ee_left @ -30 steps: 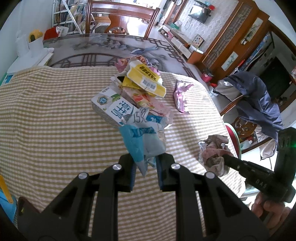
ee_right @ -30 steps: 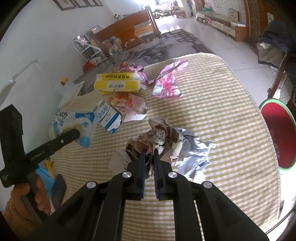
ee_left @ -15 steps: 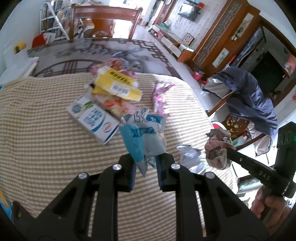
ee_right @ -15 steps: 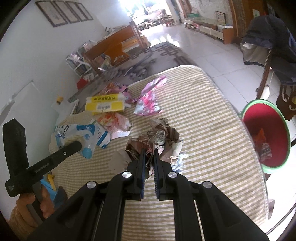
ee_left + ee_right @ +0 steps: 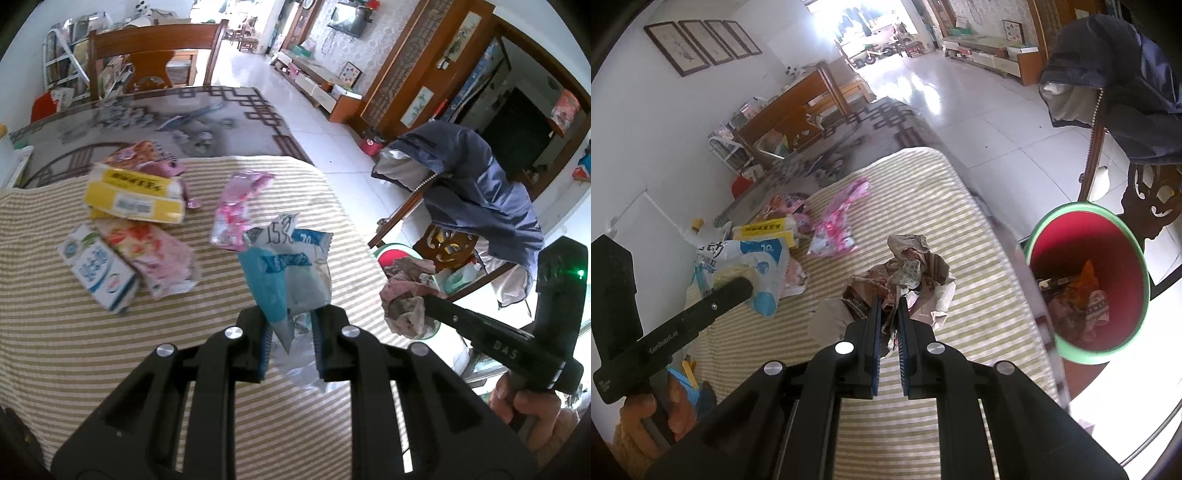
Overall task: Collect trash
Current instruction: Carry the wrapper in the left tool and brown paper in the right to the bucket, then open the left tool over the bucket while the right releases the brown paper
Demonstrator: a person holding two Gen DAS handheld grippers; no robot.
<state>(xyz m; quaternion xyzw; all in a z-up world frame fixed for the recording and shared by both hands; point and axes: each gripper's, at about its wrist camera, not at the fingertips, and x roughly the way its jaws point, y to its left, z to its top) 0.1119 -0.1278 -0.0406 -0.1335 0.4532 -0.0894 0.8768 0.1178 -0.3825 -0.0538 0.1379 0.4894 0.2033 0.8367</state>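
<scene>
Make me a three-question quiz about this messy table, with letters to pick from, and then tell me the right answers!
1. Where is the trash bin?
A. on the table
B. on the floor beside the table
C. under the chair

2. What colour is the bin inside?
A. red
B. yellow
C. black

3. What is the left gripper doing?
A. hanging open and empty
B. resting on the milk carton
C. pinching a blue-and-white bag

Answers:
1 B, the bin stands on the floor tiles past the edge of the striped tablecloth.
2 A, its inner wall is red under a green rim.
3 C, the bag sticks up from between its closed fingers.
</scene>
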